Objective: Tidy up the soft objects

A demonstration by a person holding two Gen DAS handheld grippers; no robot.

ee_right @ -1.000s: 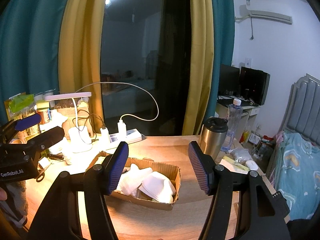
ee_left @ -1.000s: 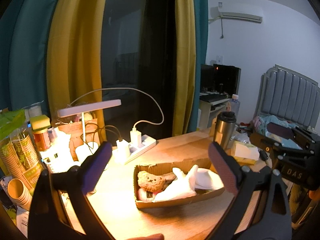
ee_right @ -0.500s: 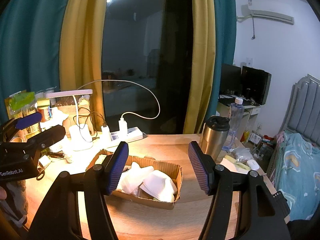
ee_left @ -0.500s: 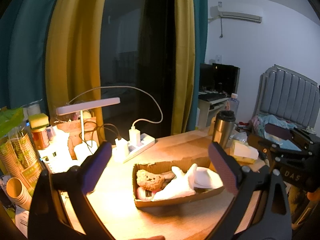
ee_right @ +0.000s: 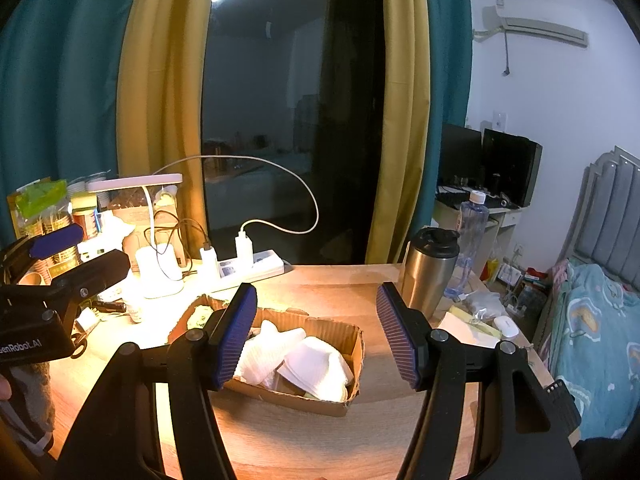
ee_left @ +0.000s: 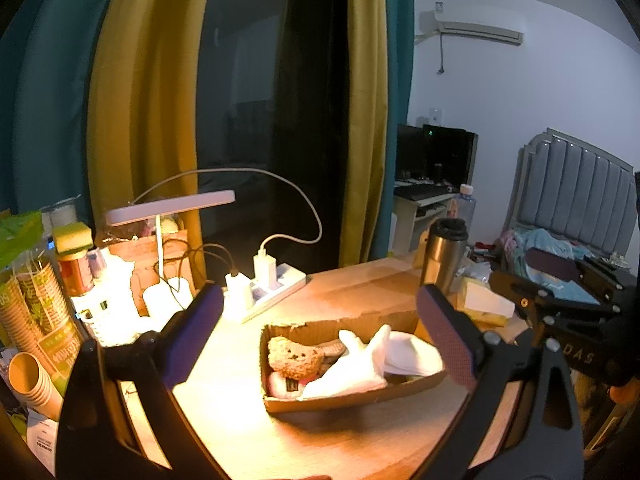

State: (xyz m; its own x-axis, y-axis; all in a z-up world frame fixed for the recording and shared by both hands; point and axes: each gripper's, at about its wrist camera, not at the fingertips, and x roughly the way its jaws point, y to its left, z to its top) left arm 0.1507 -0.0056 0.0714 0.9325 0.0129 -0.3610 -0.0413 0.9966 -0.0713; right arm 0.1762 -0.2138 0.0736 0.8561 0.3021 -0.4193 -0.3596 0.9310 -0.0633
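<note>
Cardboard box point(ee_left: 352, 396) sits mid-desk point(ee_left: 328, 440), under lamp point(ee_left: 172, 208) glow; holds soft things together: brown teddy bear point(ee_left: 294, 358) at left end, white cloths point(ee_left: 360, 364) heaped toward right, pink item partly buried beneath bear. Box low-walled, open-topped, so contents reachable from above.

Left gripper point(ee_left: 320, 334) spread wide, empty, hovers short of box, framing it. Right gripper point(ee_right: 318, 334) also wide, empty, aimed at cloth end.

Steel flask point(ee_right: 428, 270) stands just beyond box; likely bump hazard.
</note>
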